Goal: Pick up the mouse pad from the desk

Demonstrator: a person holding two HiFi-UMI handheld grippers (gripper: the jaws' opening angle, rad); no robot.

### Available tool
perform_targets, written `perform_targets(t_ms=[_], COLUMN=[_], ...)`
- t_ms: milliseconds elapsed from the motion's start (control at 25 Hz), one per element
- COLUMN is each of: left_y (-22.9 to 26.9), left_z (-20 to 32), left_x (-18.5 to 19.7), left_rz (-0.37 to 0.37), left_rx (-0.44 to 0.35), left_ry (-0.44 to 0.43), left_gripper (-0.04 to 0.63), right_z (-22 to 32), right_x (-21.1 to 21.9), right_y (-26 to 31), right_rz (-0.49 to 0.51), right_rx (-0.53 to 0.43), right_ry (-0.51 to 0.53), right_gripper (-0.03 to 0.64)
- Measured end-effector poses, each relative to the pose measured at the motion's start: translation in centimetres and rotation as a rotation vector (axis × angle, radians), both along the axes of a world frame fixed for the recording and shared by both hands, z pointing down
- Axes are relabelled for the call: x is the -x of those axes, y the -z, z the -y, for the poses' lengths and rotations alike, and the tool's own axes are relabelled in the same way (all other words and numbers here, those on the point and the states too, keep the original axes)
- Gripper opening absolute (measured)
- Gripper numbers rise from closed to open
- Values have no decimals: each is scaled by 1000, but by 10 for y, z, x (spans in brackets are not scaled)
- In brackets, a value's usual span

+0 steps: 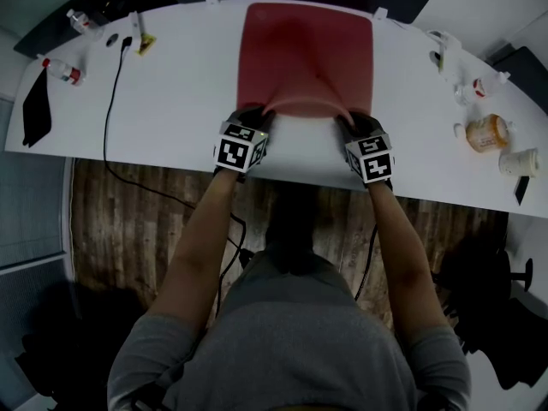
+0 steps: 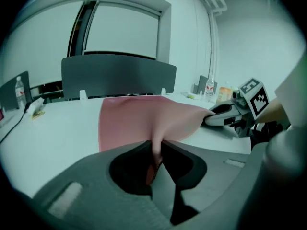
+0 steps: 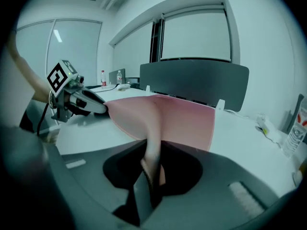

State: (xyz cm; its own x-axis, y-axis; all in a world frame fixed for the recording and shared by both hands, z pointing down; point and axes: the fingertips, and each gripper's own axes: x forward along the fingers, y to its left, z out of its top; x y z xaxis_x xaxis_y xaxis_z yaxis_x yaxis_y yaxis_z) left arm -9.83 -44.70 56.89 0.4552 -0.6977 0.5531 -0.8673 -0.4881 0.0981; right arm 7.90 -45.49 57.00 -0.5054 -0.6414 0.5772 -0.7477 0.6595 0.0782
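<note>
- Head view: a soft red pad [image 1: 308, 58] lay on the smooth white desk [image 1: 171, 101]. Its near edge was raised and curled where the left gripper [image 1: 259, 118] and right gripper [image 1: 347, 125] pinched the two near corners.
- Left gripper view: the jaws stood nearly together, clamped on a thin, folded corner of the pad [image 2: 139, 121].
- Right gripper view: the jaws pressed the other corner in the same way, and the limp sheet [image 3: 177, 119] sagged between the two tools.

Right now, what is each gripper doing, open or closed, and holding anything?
Left gripper: closed on the red mouse pad, near left corner.
Right gripper: closed on the mouse pad's near right corner.
</note>
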Motion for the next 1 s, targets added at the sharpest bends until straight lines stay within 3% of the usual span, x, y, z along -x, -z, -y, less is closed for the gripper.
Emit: perform_targets(t_ms=[160, 280, 1000], left_y=[13, 23, 130], left_z=[-6, -16, -102], left_x=[3, 4, -7], left_rz=[-175, -265, -548], left_rx=[-16, -36, -254], left_ry=[92, 141, 173], left_gripper=[64, 58, 52], right_z=[-6, -16, -103], right_x=[3, 5, -1], right_y=[12, 24, 127], right_rz=[77, 128, 424], right_rx=[-23, -44, -216], right_ry=[-39, -58, -105], right_gripper=[67, 55, 42])
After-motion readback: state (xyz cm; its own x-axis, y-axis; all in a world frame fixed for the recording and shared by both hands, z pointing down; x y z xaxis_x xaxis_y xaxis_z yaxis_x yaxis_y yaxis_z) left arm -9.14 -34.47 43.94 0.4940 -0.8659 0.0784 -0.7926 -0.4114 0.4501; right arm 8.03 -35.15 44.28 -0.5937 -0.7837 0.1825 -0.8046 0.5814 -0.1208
